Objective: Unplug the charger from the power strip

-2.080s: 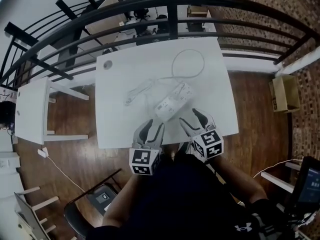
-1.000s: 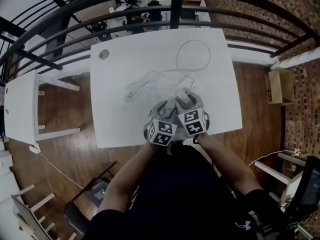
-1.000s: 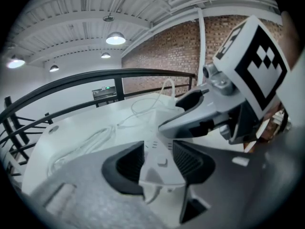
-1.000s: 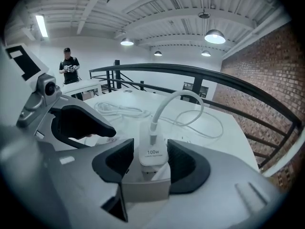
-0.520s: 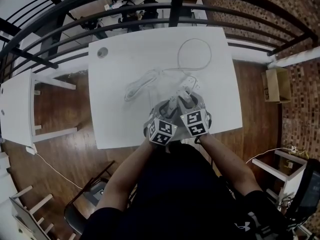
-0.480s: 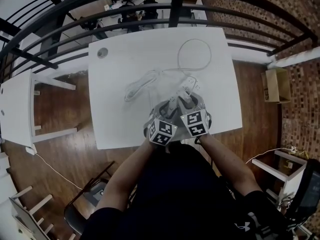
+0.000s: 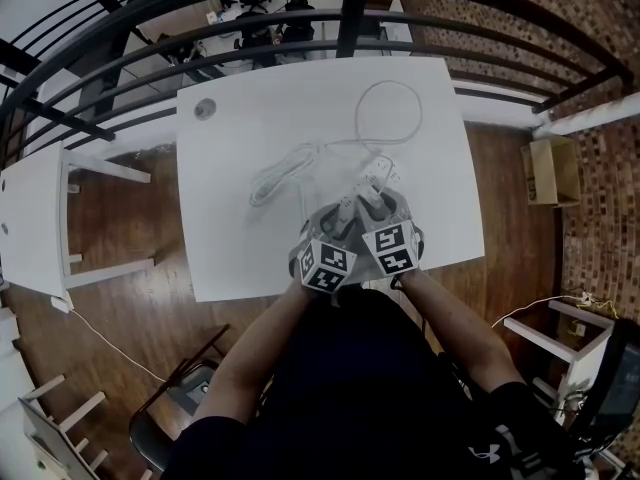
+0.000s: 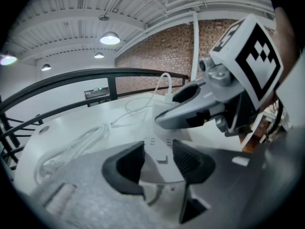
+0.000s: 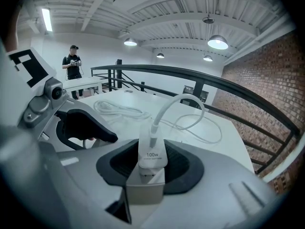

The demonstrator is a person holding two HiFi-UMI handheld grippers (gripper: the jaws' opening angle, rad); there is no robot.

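A white power strip (image 7: 368,190) lies on the white table (image 7: 250,238), right of centre. Its near end (image 8: 159,168) sits between the dark pads of my left gripper (image 8: 158,152), which is shut on it. A white charger (image 9: 152,160) marked 100w stands plugged in the strip (image 9: 144,187). My right gripper (image 9: 153,149) has just been closing, and its pads now press on the charger's two sides. The charger's white cable (image 9: 188,101) arcs up and away. In the head view, the left gripper (image 7: 340,216) and right gripper (image 7: 377,204) sit side by side over the strip.
A bundled white cord (image 7: 283,173) lies left of the strip, and a wide cable loop (image 7: 390,108) lies behind it. A black railing (image 7: 350,13) runs past the table's far edge. A small white table (image 7: 35,218) stands left, a cardboard box (image 7: 553,168) right. A person (image 9: 73,67) stands far off.
Both grippers, earlier apart at the table's near edge, have come forward and together onto the power strip. Over the last half second nothing has visibly moved.
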